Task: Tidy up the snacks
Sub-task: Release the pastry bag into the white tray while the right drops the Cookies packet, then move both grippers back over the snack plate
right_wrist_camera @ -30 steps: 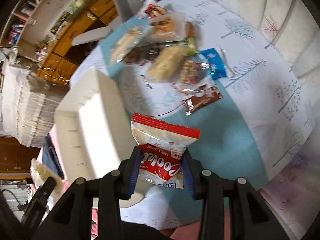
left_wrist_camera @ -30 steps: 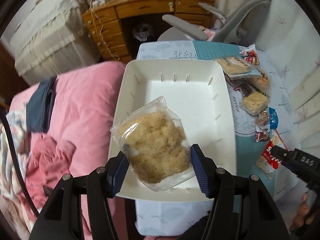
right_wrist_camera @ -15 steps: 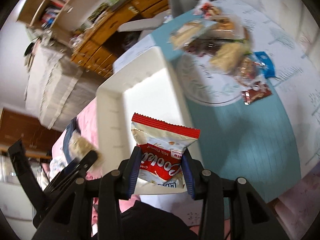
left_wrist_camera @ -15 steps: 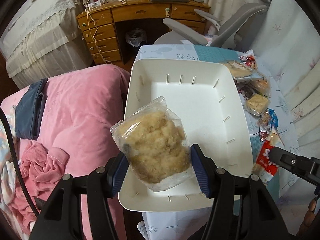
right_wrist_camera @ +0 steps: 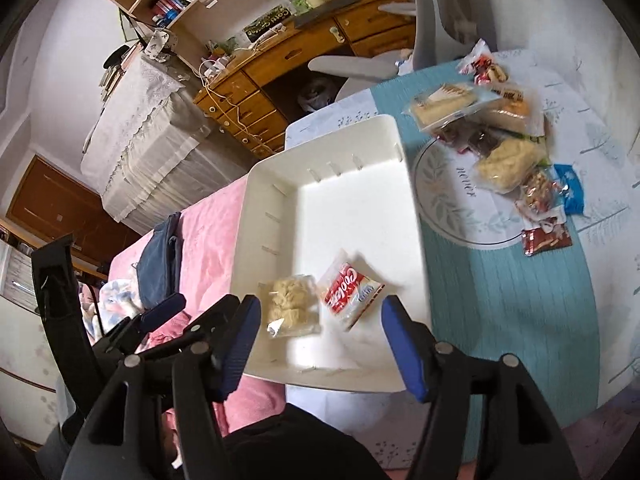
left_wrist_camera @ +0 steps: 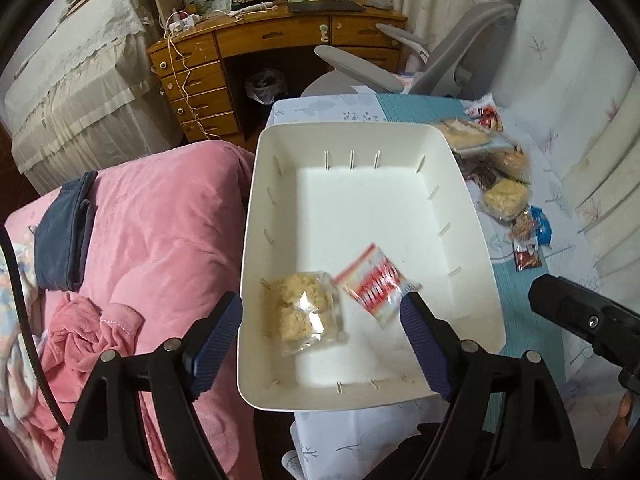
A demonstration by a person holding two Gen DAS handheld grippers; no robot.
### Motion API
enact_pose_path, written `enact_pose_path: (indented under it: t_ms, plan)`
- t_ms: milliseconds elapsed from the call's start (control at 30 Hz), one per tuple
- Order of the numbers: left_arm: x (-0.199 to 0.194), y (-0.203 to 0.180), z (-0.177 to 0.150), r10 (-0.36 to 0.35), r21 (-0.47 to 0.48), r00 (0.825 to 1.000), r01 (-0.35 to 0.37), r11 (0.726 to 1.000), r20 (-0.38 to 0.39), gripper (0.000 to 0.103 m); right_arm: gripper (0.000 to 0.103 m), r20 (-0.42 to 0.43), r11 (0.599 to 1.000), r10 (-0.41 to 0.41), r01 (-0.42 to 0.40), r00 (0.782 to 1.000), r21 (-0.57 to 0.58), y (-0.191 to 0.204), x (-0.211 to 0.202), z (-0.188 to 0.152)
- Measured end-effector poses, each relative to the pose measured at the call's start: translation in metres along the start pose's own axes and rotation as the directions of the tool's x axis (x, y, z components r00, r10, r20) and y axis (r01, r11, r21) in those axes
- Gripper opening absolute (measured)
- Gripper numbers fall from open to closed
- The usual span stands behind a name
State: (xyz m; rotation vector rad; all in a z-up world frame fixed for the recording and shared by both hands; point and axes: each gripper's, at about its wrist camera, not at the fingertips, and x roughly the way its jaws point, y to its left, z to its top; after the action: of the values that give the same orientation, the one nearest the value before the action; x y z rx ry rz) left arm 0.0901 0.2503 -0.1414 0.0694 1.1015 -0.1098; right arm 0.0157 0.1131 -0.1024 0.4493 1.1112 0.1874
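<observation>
Inside the white bin point(left_wrist_camera: 472, 216), red cookie packet point(left_wrist_camera: 374, 280) lies diagonal; both grippers' fingers point(left_wrist_camera: 218, 334) point(right_wrist_camera: 402, 346) spread.

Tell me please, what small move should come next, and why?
Probably move the right gripper toward the snack pile on the table. Both grippers are open; the clear bag and red-white packet already lie in the white bin.

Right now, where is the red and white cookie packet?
The red and white cookie packet lies inside the white plastic bin, at its near end, just right of the clear bag of beige crumbly snack.
</observation>
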Motion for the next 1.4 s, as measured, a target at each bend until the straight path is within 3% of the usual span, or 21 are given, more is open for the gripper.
enact_pose_path:
  t_ms: [333, 733, 1000, 1400]
  plan:
    - [-0.007, -0.037, -0.002, -0.098, 0.033, 0.995, 0.098, 0.995, 0.005, 0.080, 0.063, 0.064, 0.995, -0.099, 0.098, 0.993, 0.018, -0.043, -0.020, -0.014]
    - [-0.025, -0.109, 0.010, -0.219, 0.067, 0.974, 0.215, 0.974, 0.051, 0.080, 0.063, 0.149, 0.972, -0.231, 0.235, 0.962, -0.013, -0.101, -0.051, -0.010]
    - [-0.018, -0.160, 0.024, -0.245, 0.055, 0.969, 0.243, 0.969, 0.040, 0.081, 0.063, 0.165, 0.960, -0.245, 0.263, 0.955, -0.099, -0.131, -0.067, 0.008]
    - [0.022, -0.227, 0.032, -0.236, -0.029, 0.971, 0.235, 0.972, -0.040, 0.084, 0.063, 0.093, 0.939, -0.270, 0.284, 0.958, -0.195, -0.196, -0.067, 0.040]
